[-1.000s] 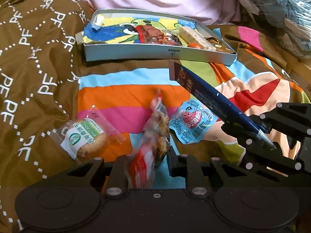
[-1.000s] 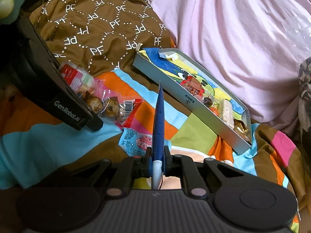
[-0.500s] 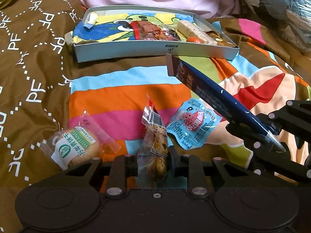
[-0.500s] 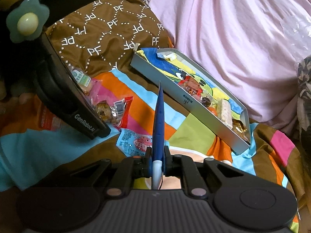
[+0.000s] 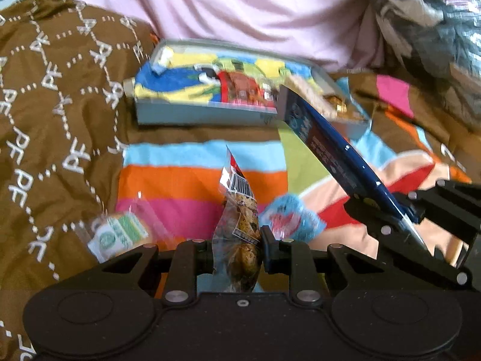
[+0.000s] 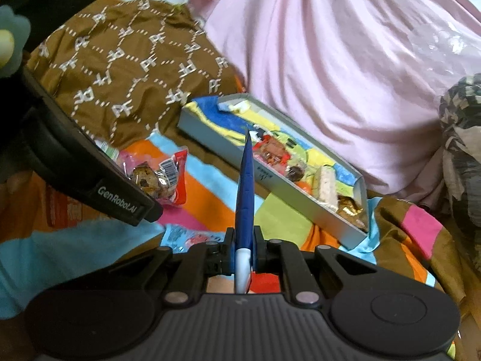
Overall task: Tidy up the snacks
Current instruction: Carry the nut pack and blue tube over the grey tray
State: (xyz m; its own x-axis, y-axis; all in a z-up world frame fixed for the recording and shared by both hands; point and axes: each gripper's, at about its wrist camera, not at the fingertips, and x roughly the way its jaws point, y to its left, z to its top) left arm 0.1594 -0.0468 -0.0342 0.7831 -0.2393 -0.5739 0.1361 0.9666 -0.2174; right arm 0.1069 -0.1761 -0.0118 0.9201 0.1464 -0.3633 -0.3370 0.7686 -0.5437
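1. Left wrist view: the left gripper (image 5: pixel 237 240) is clamped on a clear cookie packet (image 5: pixel 240 225), low in the frame. The open tray (image 5: pixel 192 114) sits at upper centre on the bed. I'd carry the packet high enough to clear the tray's near wall.

2. Right wrist view: the right gripper (image 6: pixel 244 240) is pinched tight on a slim blue packet (image 6: pixel 245 192) pointing at the tray's middle; keep it level so it doesn't slip.
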